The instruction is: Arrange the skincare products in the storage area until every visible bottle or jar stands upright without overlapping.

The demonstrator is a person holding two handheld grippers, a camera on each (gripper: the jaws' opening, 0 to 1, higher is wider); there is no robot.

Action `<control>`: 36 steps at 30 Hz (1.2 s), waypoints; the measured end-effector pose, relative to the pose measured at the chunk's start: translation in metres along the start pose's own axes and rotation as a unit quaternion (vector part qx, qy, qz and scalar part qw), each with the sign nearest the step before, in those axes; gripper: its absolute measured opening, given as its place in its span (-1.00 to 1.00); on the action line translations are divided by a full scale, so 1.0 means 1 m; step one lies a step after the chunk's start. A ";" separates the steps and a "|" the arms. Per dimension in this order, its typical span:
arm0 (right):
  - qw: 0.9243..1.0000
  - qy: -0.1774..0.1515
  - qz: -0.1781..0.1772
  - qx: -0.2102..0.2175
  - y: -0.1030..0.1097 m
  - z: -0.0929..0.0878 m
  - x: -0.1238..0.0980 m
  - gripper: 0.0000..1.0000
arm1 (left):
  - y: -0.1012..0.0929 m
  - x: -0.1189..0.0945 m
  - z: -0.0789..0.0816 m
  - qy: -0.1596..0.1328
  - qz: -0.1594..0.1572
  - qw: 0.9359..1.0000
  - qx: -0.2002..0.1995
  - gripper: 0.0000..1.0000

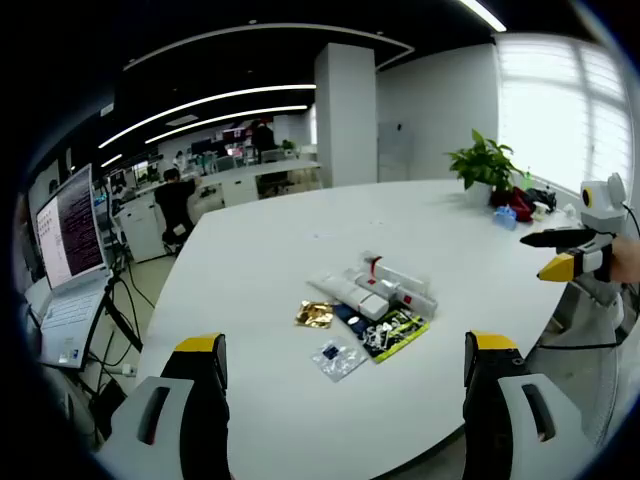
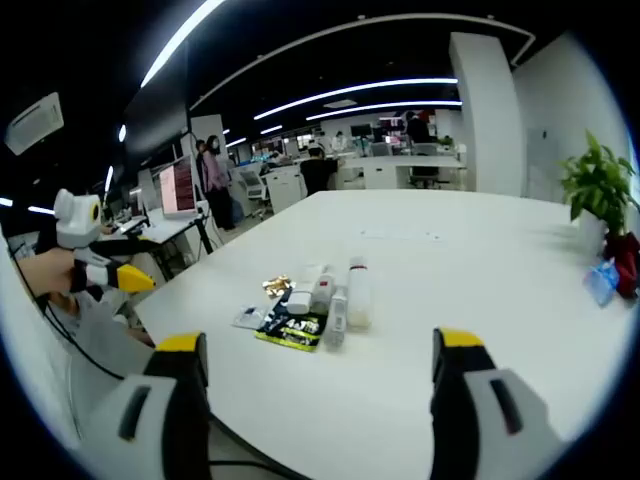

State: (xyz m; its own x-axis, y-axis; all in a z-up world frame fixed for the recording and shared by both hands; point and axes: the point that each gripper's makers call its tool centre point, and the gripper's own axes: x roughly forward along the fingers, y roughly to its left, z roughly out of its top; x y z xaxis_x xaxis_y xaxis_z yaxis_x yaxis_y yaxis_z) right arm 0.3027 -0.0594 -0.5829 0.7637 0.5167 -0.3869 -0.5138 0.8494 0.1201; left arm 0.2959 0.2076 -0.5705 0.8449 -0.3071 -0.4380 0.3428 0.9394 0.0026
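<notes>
Skincare products [image 1: 372, 300] lying in a loose cluster on the white table [image 1: 300, 240], seen from two sides. The cluster sits toward the near edge of the table, well apart from the potted plant [image 1: 486, 165] at its far side. White tubes [image 1: 350, 295] and small bottles lie flat, touching or overlapping one another, partly on a dark green-printed sachet [image 1: 398, 335]; beside the cluster lie a gold foil packet [image 1: 314, 315] and a clear packet [image 1: 338, 358]. From the right gripper view the longest white tube [image 2: 358, 293] lies on the plant side of the cluster.

Handling, as judged: the tubes look light and soft-walled, likely to dent or slip under a hard squeeze — best taken across the body near the stiffer cap end. The small bottles appear rigid and smooth, and should be gripped at mid-height. The sachets are thin and flat, awkward to lift from the table. Exact caps and labels are too small to make out.

Pose: left gripper [image 1: 340, 372] and right gripper [image 2: 318, 365] both hang short of the cluster, jaws spread wide and holding nothing — each aimed at it from opposite sides of the table edge
</notes>
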 end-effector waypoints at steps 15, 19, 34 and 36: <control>1.000 0.002 0.000 0.001 0.000 -0.001 0.001 0.88 | 0.001 0.002 -0.001 0.001 -0.003 1.000 0.001 0.94; 1.000 0.003 0.000 0.001 0.000 -0.003 0.002 0.88 | 0.001 0.002 -0.002 0.002 -0.003 1.000 0.000 0.94; 1.000 0.009 -0.001 0.000 -0.003 -0.004 0.006 0.88 | 0.002 0.003 -0.004 0.005 -0.001 1.000 -0.003 0.94; 1.000 0.009 -0.001 0.000 -0.004 -0.004 0.006 0.87 | 0.001 0.003 -0.004 0.005 -0.001 1.000 -0.003 0.94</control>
State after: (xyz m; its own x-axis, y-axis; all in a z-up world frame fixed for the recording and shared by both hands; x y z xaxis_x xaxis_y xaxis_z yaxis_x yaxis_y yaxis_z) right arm 0.3081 -0.0599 -0.5895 0.7572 0.5135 -0.4037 -0.5124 0.8502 0.1205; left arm 0.2977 0.2085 -0.5756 0.8397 -0.3072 -0.4478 0.3422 0.9396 -0.0030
